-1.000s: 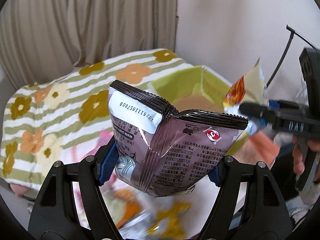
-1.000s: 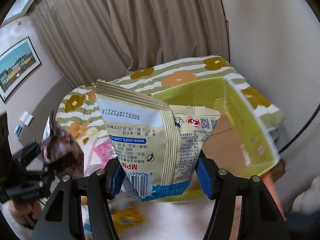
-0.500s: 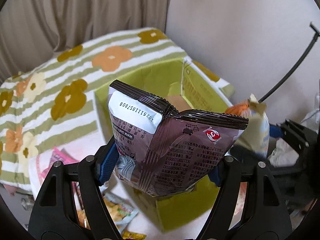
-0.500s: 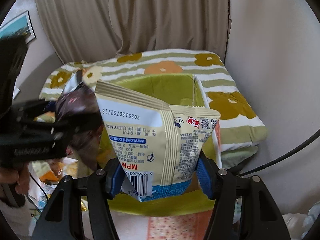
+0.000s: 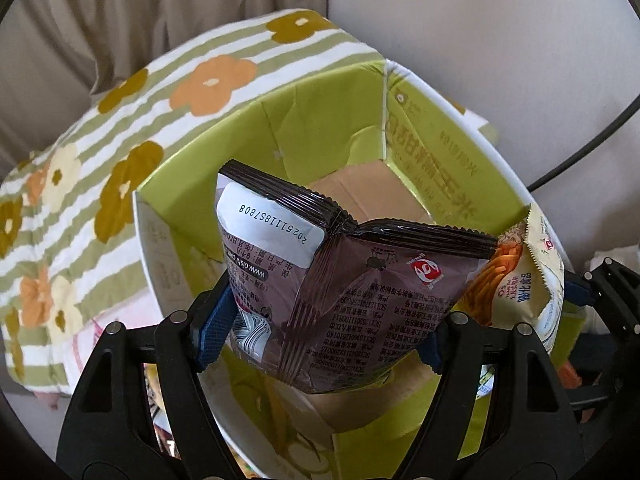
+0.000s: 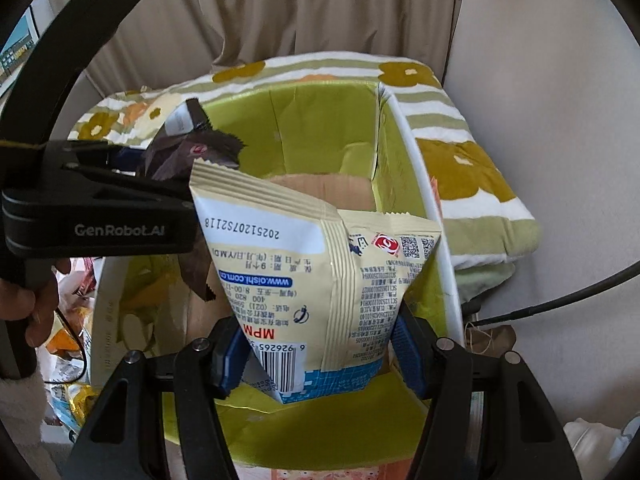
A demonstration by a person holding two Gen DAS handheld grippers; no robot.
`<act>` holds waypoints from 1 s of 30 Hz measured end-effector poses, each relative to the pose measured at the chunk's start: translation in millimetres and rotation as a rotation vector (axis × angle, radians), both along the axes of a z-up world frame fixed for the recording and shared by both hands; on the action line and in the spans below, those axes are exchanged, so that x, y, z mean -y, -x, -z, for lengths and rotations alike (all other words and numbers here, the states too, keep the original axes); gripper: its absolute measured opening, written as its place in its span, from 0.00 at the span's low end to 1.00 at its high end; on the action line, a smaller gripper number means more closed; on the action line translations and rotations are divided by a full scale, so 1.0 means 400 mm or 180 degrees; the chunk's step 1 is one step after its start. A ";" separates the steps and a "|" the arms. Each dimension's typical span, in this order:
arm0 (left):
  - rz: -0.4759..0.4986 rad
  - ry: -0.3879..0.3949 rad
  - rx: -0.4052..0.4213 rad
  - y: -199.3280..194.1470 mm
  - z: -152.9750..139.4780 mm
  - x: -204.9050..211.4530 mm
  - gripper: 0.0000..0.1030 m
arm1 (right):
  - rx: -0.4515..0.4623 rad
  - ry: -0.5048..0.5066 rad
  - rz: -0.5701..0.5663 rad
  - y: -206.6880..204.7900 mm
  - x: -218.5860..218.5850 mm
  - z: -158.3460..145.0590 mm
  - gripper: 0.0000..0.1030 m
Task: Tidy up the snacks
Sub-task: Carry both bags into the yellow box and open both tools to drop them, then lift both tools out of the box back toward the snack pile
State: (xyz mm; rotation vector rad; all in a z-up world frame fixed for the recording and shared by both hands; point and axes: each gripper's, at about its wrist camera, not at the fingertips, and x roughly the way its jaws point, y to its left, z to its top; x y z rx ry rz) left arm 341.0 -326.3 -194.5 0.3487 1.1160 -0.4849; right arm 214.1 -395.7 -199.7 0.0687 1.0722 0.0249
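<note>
Left wrist: left gripper (image 5: pixel 320 330) clamps brown snack bag (image 5: pixel 344 288).

Around the flowered blanket

My landmark is the striped blanket (image 5: pixel 120 152) with its orange and mustard flowers. I see a beige curtain (image 6: pixel 320 12) hanging behind it, a plain wall (image 5: pixel 500 40) to its right, and a black cable (image 6: pixel 560 304) crossing below its right corner.
</note>
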 end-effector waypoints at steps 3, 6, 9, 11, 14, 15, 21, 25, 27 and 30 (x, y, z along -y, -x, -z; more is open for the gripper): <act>0.0029 -0.0071 -0.0036 -0.003 0.015 0.008 0.77 | -0.0061 -0.0037 0.0033 -0.003 0.008 0.012 0.56; 0.0046 -0.0005 -0.0070 0.003 0.020 0.010 0.82 | -0.0086 -0.0084 0.0002 0.002 0.011 0.019 0.57; 0.0053 0.0074 -0.0091 0.012 0.016 0.007 0.85 | -0.0107 -0.0076 -0.0046 0.006 0.007 0.027 0.56; 0.0050 0.0057 -0.0044 0.021 0.009 0.007 0.85 | -0.0132 -0.0065 -0.0043 0.008 0.006 0.032 0.56; 0.0035 0.0116 -0.0024 0.026 -0.008 0.005 0.85 | -0.0159 -0.0076 -0.0040 0.012 0.006 0.038 0.56; 0.0028 0.0138 -0.0007 0.027 -0.016 0.003 0.85 | -0.0173 -0.0084 -0.0036 0.012 0.006 0.038 0.56; 0.0018 0.0131 0.0134 0.041 -0.056 -0.006 0.85 | -0.0162 -0.0084 -0.0045 0.006 -0.003 0.031 0.57; 0.0005 0.0156 0.0170 0.052 -0.067 -0.015 0.85 | -0.0160 -0.0036 -0.0061 -0.001 -0.011 0.034 0.58; -0.0010 0.0147 0.0171 0.057 -0.069 -0.016 0.85 | -0.0184 -0.0043 -0.0064 0.003 -0.016 0.039 0.60; -0.0033 0.0143 0.0183 0.065 -0.072 -0.020 0.85 | -0.0140 -0.0036 -0.0007 0.008 -0.016 0.038 0.85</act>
